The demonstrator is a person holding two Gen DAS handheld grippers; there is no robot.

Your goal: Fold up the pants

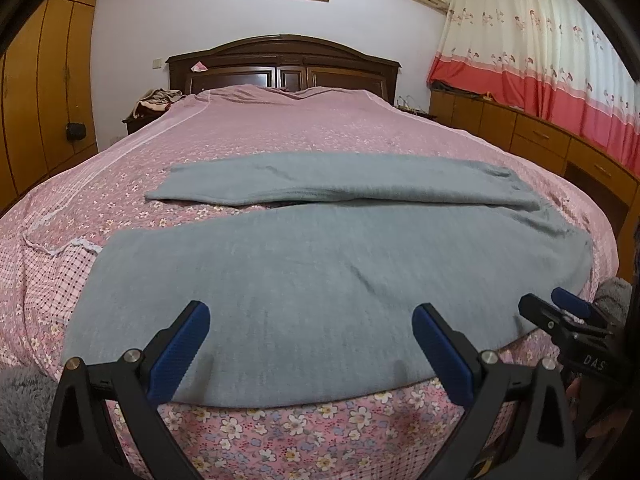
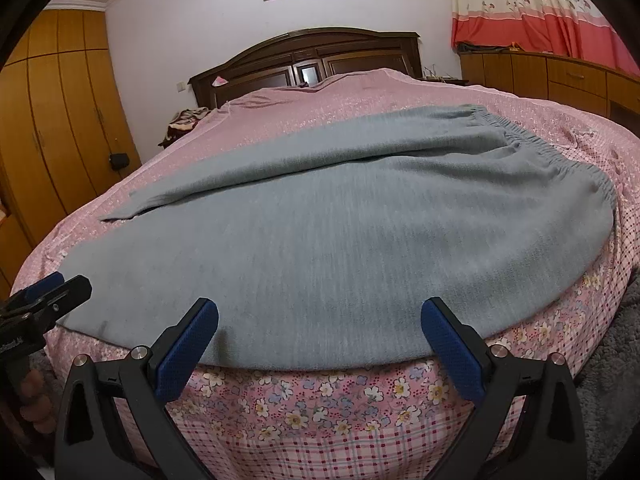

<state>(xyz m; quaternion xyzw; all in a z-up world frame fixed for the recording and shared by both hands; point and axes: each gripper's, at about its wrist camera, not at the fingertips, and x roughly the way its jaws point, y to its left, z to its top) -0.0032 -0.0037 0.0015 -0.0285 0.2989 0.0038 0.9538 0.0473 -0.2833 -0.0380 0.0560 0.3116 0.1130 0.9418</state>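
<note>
Grey pants [image 1: 312,276] lie flat across the foot of a bed with a pink floral cover [image 1: 280,128]. The two legs run to the left, one behind the other, and the elastic waistband [image 2: 560,148] is at the right. My left gripper [image 1: 310,316] is open just above the near leg's front edge, with nothing between its blue pads [image 1: 180,356]. My right gripper [image 2: 320,312] is open too, over the near edge closer to the waist. Each gripper shows at the edge of the other's view: the right one [image 1: 568,308], the left one [image 2: 52,288].
A dark wooden headboard [image 1: 280,64] stands at the far end. Orange wardrobes [image 1: 40,92] line the left wall. A low wooden cabinet [image 1: 540,136] under red and cream curtains [image 1: 540,48] runs along the right. Grey fluffy rug [image 2: 616,380] lies beside the bed.
</note>
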